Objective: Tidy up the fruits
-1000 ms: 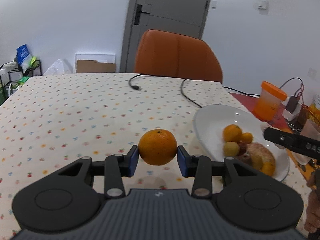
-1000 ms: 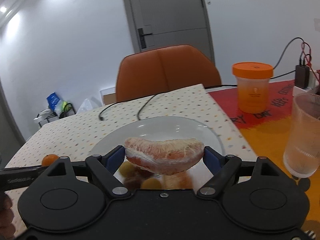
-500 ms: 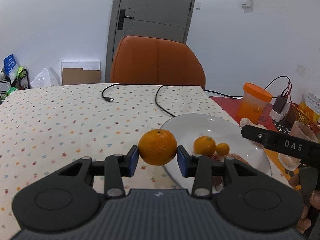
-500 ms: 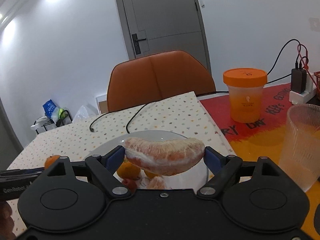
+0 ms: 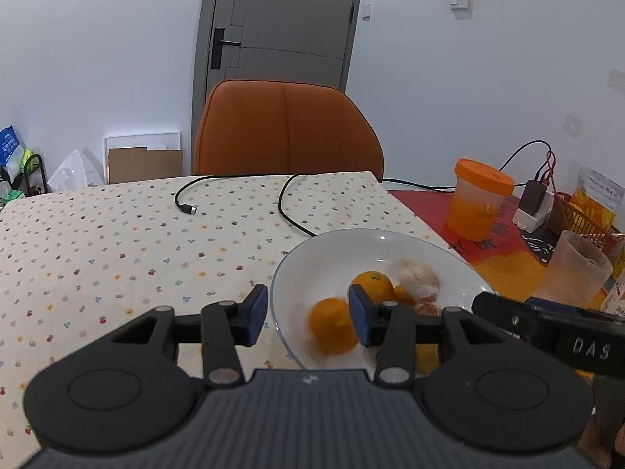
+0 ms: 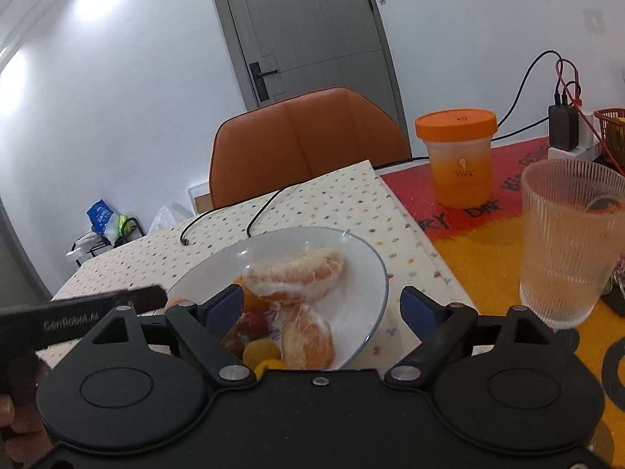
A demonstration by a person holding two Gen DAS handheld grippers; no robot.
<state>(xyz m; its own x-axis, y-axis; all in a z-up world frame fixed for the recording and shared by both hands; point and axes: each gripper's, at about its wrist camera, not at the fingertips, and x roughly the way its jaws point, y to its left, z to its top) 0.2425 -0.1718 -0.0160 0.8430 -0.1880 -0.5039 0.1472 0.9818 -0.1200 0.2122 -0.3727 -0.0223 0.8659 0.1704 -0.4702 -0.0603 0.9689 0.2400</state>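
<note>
Two grippers, both over one shallow white ceramic plate at lower centre of each view.

Item: left gripper. Jaws have just been opening; blue pads apart, gripping nothing. A blurred round orange mandarin shows in the gap, lower than the pads and inside the plate's near edge, touching neither pad as far as the blur allows; judged just released.

Item: right gripper. Jaws wide, empty. A long peeled pomelo segment lies on the plate beyond the pads, clear of both.

Plate contents: a second orange mandarin, a second peeled pomelo piece, small yellow round fruits, a small dark red fruit. All lie close together in the plate's near half.

Surroundings: dotted cream tablecloth at left, bearing only a black cable; ribbed clear glass tumbler and orange-lidded plastic cup at right.

Progress, as judged: gathering looks near complete. No loose fruit shows on the cloth. Remaining: withdraw both tools; check areas outside view.
</note>
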